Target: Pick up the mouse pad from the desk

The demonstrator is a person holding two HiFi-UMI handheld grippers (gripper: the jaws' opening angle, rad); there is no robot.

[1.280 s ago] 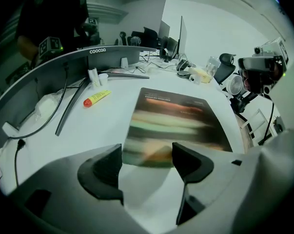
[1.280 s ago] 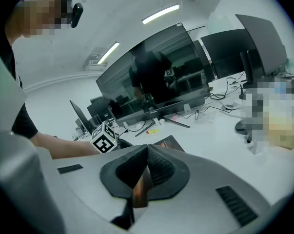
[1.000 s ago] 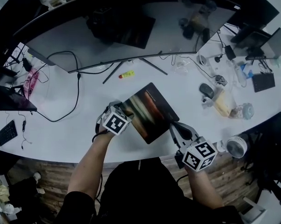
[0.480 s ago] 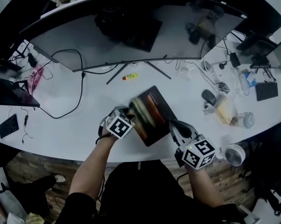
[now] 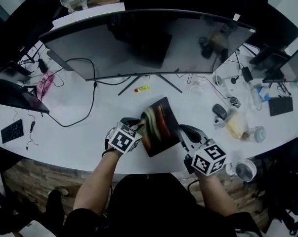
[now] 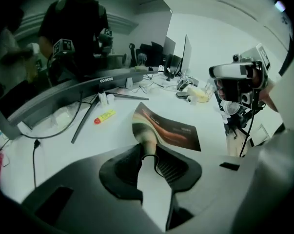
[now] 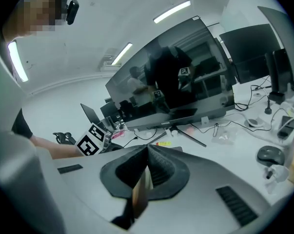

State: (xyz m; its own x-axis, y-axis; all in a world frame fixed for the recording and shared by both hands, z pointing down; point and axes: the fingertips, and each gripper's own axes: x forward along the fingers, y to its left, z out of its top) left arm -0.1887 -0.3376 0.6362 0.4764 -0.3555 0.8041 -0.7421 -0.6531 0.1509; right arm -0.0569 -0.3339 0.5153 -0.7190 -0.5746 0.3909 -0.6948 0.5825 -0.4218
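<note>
Observation: the mouse pad [image 5: 158,125] is being held between two hand-held grippers, over the near part of the white desk [image 5: 74,137] in front of the curved monitor [image 5: 149,43].

Left gripper [image 5: 140,128]: its jaws have just been closing, and the pad's left edge is between them. In the left gripper view the left gripper [image 6: 149,152] is pinching a curled corner of the mouse pad [image 6: 171,130], and the dark pads are pressing on that corner from both sides. Beyond the grip the pad is bending and stretching away over the desk. Whether its far edge is touching the surface cannot be told.

Right gripper [image 5: 181,135]: it is gripping the pad's right edge. In the right gripper view the right gripper [image 7: 147,155] is standing nearly closed, with the mouse pad [image 7: 139,194] showing edge-on as a thin strip clamped between the ribbed pads.

Condition of the pad: in the head view it is tilting and bowing between the two grips, with its dark printed face turned up.

Surroundings: a yellow marker [image 5: 142,88] is lying near the monitor's stand, apart from the pad. A computer mouse [image 5: 219,111] is sitting on the desk to the right, well clear of both grippers. A black cable [image 5: 89,107] is trailing across the desk on the left.
</note>
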